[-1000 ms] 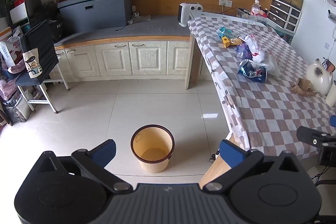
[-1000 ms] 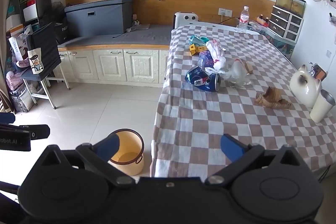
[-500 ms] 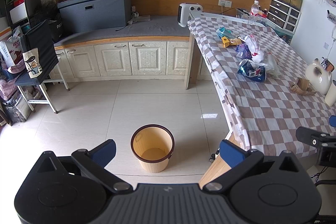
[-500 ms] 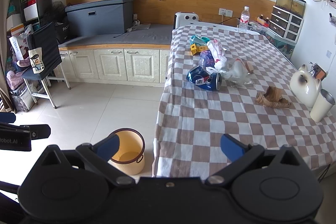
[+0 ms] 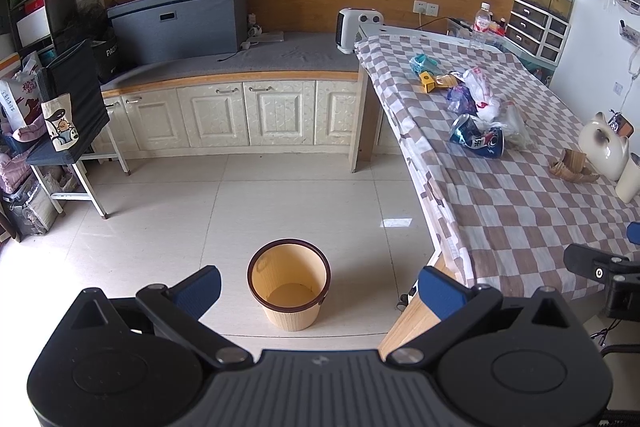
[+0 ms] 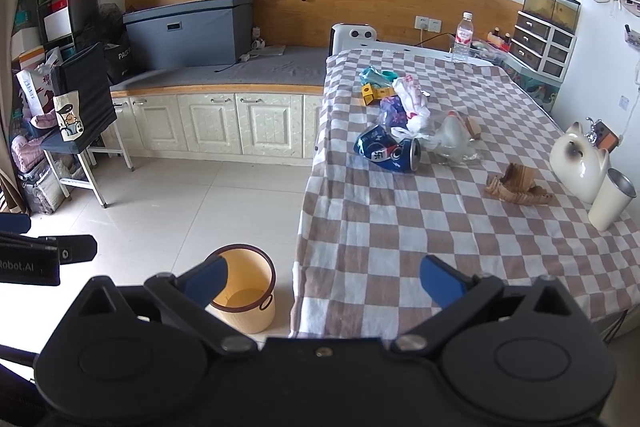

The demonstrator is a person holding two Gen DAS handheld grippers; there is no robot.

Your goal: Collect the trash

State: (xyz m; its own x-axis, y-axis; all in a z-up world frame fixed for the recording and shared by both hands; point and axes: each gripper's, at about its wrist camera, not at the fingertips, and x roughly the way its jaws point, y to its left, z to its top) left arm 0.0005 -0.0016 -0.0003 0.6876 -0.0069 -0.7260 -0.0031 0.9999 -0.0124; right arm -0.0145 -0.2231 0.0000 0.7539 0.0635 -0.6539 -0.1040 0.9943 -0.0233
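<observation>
A pile of trash lies on the checked table: a crushed blue can, a clear plastic bottle, a white plastic bag, a yellow box and a teal wrapper. A crumpled brown paper piece lies nearer the right. An empty tan bin stands on the floor left of the table. My left gripper is open above the bin. My right gripper is open over the table's near edge, well short of the trash.
A white cat-shaped jar and a white cup stand at the table's right edge. A water bottle and a white heater are at the far end. Cabinets and a side stand line the left.
Both views shift slightly; the right gripper has edged a little forward and up toward the table. Nothing has been taken hold of.
</observation>
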